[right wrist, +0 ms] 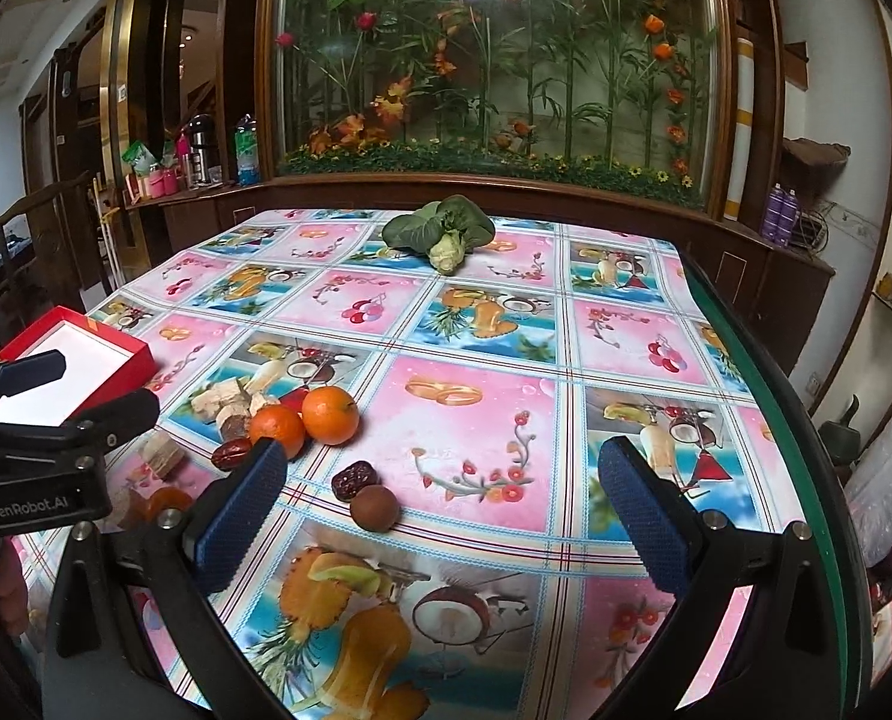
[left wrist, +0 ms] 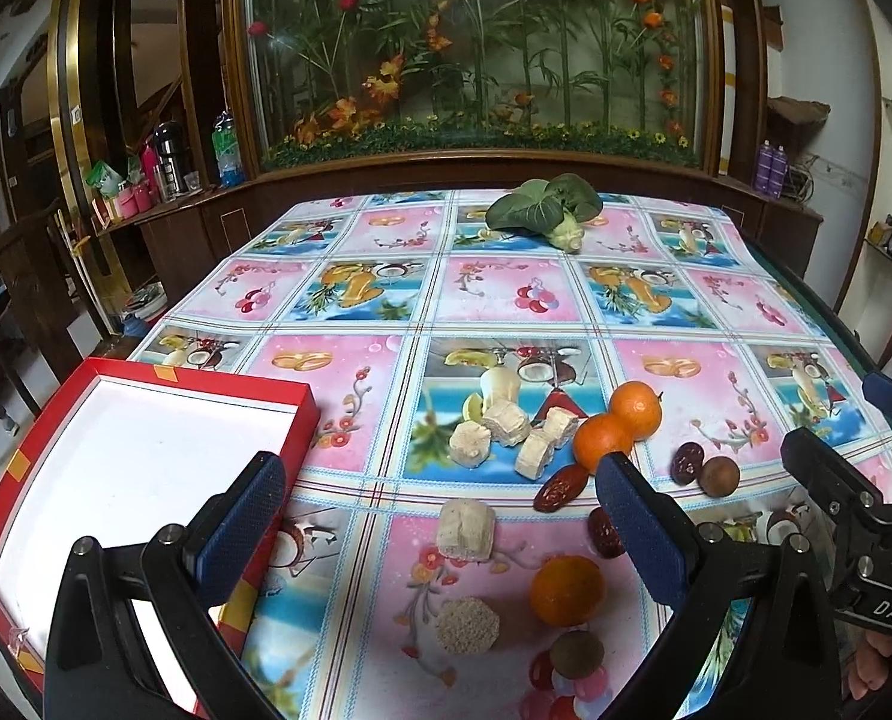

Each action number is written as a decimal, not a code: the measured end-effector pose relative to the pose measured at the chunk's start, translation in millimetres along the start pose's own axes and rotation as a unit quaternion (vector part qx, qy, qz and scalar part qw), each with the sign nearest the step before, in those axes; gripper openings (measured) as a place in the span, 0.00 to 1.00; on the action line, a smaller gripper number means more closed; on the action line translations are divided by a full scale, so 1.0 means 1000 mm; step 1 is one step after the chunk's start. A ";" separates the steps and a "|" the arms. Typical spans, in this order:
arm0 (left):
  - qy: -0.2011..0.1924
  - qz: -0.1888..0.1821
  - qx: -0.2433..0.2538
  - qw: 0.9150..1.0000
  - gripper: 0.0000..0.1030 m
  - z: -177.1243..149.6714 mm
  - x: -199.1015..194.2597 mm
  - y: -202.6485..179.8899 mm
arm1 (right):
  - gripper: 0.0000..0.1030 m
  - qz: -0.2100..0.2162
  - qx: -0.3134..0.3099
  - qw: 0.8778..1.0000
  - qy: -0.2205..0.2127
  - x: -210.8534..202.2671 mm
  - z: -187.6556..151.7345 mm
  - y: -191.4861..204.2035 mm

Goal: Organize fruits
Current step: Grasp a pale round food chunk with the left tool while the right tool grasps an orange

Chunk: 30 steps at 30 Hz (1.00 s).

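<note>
**Orange fruit waiting, red tray empty**

Orange rounds are lying loose on the patterned tablecloth (left wrist: 565,294), and you are hovering over them with nothing picked yet. Nearest your left gripper (left wrist: 440,522) is a single orange (left wrist: 565,591), sitting just beside a sesame-crusted cake (left wrist: 467,625) and a small brown fruit (left wrist: 577,654). Two more oranges (left wrist: 619,426) are touching each other farther off, with red dates (left wrist: 559,489) close by. I would take the near orange first: you are wanting both pads square on its widest part, dropping straight down so you are not nudging the cake.

The red tray (left wrist: 302,414) is resting at the table's left edge, its white floor bare.

Your left gripper is spread wide and holding nothing. Your right gripper (right wrist: 446,516) is likewise spread wide and empty, hanging above a date (right wrist: 354,478) and a brown fruit (right wrist: 374,509).
</note>
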<state>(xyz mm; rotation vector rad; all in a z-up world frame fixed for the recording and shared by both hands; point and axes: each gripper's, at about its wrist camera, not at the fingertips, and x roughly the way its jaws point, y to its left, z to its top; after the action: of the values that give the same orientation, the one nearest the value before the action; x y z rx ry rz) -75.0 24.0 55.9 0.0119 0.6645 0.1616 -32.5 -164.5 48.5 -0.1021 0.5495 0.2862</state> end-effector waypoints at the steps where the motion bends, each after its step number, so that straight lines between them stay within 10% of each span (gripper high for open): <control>1: 0.000 -0.001 0.001 1.000 0.99 -0.001 -0.001 0.002 | 1.00 0.001 -0.002 1.000 -0.002 -0.001 0.000 0.001; 15: 0.003 -0.005 0.064 0.998 1.00 -0.043 -0.034 0.047 | 1.00 0.039 -0.007 0.999 0.030 0.009 -0.001 0.006; 24: 0.015 0.016 0.079 0.997 1.00 -0.055 -0.033 0.049 | 0.96 0.164 -0.045 0.984 0.060 -0.001 -0.012 0.044; 30: 0.029 0.012 0.090 0.995 0.99 -0.053 -0.029 0.050 | 0.68 0.187 -0.047 0.973 0.126 0.021 -0.017 0.090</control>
<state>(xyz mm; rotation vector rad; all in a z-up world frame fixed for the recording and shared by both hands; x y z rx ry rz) -137.1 66.6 34.6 0.1887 0.7350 0.1257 -50.9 -76.5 21.4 -0.1271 0.8080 0.6737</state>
